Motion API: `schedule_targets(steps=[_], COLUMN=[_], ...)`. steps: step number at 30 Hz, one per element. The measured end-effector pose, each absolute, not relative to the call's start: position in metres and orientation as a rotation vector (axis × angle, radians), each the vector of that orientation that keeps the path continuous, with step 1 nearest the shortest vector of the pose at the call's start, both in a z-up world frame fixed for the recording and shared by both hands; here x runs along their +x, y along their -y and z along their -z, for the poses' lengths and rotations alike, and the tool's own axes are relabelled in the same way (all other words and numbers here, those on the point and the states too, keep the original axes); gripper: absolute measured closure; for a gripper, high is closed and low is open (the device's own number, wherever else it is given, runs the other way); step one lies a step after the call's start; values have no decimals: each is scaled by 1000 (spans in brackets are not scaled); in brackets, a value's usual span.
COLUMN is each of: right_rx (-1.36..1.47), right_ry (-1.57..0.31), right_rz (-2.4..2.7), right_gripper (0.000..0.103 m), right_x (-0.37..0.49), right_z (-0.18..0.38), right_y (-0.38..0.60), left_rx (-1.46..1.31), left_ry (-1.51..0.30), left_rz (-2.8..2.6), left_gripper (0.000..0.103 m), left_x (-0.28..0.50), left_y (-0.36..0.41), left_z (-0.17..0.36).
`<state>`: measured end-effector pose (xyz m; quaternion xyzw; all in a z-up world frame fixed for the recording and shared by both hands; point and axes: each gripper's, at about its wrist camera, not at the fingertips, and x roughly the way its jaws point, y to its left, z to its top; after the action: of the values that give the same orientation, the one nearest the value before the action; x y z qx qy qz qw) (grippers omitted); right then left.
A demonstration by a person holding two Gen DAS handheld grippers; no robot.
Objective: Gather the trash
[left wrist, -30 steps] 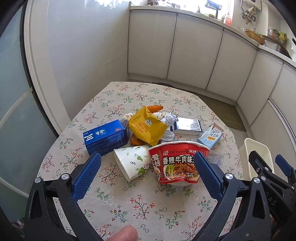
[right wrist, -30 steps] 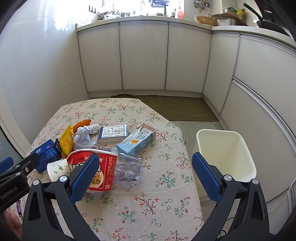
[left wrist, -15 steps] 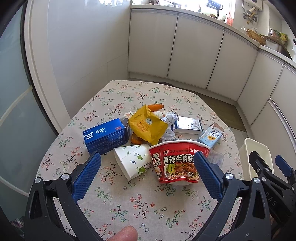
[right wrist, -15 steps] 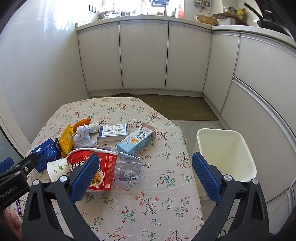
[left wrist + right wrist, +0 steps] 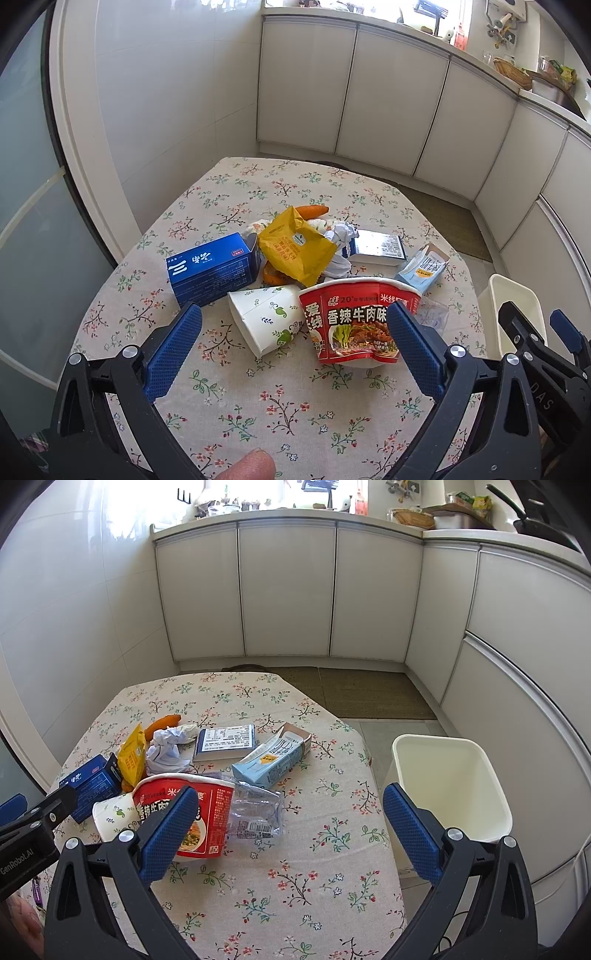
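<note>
- Left wrist view: the left gripper point(image 5: 293, 349) hangs above the near part of the tabletop point(image 5: 280, 410), jaws spread wide and holding nothing.
- The trash lies in one cluster at mid-table. A red noodle bowl point(image 5: 356, 321) lies on its side nearest the jaws, touching a tipped white paper cup point(image 5: 264, 317) on its left.
- Behind them sit a blue box point(image 5: 212, 267), a yellow wrapper point(image 5: 295, 247), a carrot point(image 5: 312, 210), a crumpled white paper point(image 5: 341, 236), a flat dark-edged box point(image 5: 375, 247) and a pale blue carton point(image 5: 423, 267).
- Bare floral cloth runs between the jaws and the near edge; the far half is also free. A fingertip point(image 5: 247, 467) shows at the bottom edge.
- The right gripper point(image 5: 546, 332) shows at the right, over the white bin point(image 5: 517, 295) standing just off the table's right edge.
- Right wrist view: the right gripper point(image 5: 291, 825) has its jaws released and wide, empty, above the near right part of the cloth.
- A crumpled clear plastic bag point(image 5: 255, 812) lies against the noodle bowl point(image 5: 207, 812), with the carton point(image 5: 273, 762) just behind it.
- The right strip of cloth up to the table edge is free, and the bin point(image 5: 450, 786) stands open beside that edge, on the floor.
- The left gripper point(image 5: 33, 823) enters from the left edge.
</note>
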<state>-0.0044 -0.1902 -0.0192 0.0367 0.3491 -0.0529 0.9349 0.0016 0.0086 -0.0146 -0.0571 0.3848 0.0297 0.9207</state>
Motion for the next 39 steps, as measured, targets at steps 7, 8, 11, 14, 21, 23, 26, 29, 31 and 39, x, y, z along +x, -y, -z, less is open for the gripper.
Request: schedule_targets(steps=[7, 8, 11, 14, 21, 23, 26, 29, 31, 39], right_rx=[76, 75, 76, 77, 91, 110, 145, 182, 200, 296], right_ry=[-716, -716, -719, -720, -732, -759, -816, -869, -903, -990], right_rz=[108, 108, 108, 109, 114, 111, 96, 79, 67, -34], right_gripper=[6, 6, 6, 6, 6, 6, 6, 6, 6, 6], right_x=[-5, -5, -3, -3, -1, 2, 9, 16, 23, 74], right_z=[19, 19, 19, 19, 20, 23, 30, 32, 31, 0], right_y=[191, 191, 191, 191, 192, 195, 198, 201, 203, 215], left_rx=[-122, -121, -123, -124, -132, -152, -183, -207, -228, -352], left_ry=[-795, -795, -799, -800, -802, -800, -786, -799, -820, -718], left_rz=[-62, -62, -62, -63, -76, -92, -117, -121, -112, -37], left_gripper=[7, 7, 7, 7, 7, 7, 7, 7, 7, 7], left_x=[2, 2, 3, 3, 9, 14, 22, 35, 47, 95], left_y=[-11, -11, -11, -11, -17, -25, -38, -48, -56, -84], left_z=[14, 14, 15, 15, 16, 14, 8, 3, -1, -57])
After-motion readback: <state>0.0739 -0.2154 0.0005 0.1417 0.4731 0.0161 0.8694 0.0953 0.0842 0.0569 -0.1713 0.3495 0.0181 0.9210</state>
